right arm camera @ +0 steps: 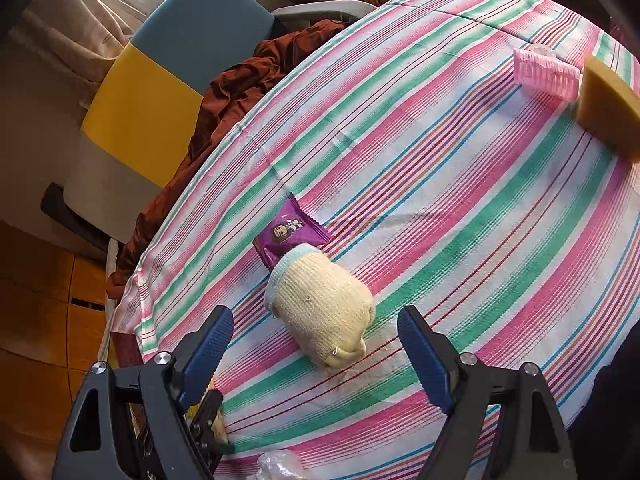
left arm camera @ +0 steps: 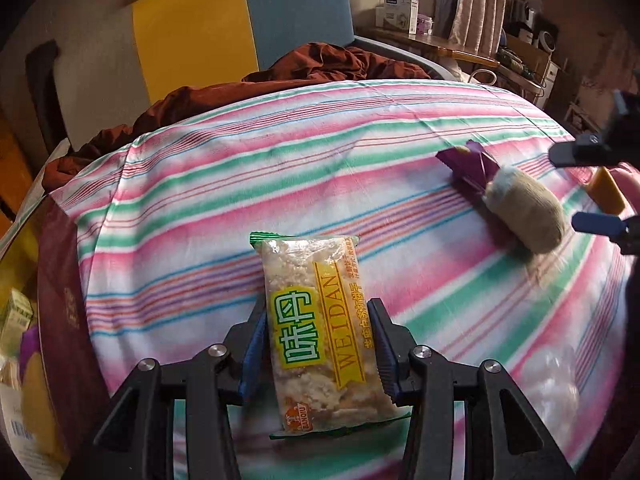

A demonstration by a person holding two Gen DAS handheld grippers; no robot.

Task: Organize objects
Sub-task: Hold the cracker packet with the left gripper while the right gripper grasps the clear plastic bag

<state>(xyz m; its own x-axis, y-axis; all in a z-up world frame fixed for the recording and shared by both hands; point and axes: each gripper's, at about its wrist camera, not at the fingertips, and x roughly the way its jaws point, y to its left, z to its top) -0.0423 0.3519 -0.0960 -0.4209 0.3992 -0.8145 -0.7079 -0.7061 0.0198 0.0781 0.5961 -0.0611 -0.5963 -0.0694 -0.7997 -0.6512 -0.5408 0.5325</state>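
Observation:
My left gripper [left arm camera: 318, 322] is shut on a clear snack packet [left arm camera: 320, 328] with a yellow-green label, gripping its sides just above the striped bedsheet [left arm camera: 280, 168]. My right gripper [right arm camera: 316, 334] is open and empty, hovering just short of a rolled cream sock [right arm camera: 320, 308]. The sock lies on the sheet, partly on a purple wrapper [right arm camera: 290, 232]. In the left wrist view the sock [left arm camera: 528, 208] and the purple wrapper [left arm camera: 468, 168] lie at the right, with the right gripper [left arm camera: 588, 188] beside them.
A pink hair roller [right arm camera: 546, 74] and a yellow sponge [right arm camera: 608, 108] lie at the far right of the sheet. A rust-brown blanket [left arm camera: 320, 64] is bunched at the headboard [left arm camera: 192, 36]. A dark red box [left arm camera: 66, 320] holding items sits at the left edge. Crumpled clear plastic [right arm camera: 276, 466] lies near me.

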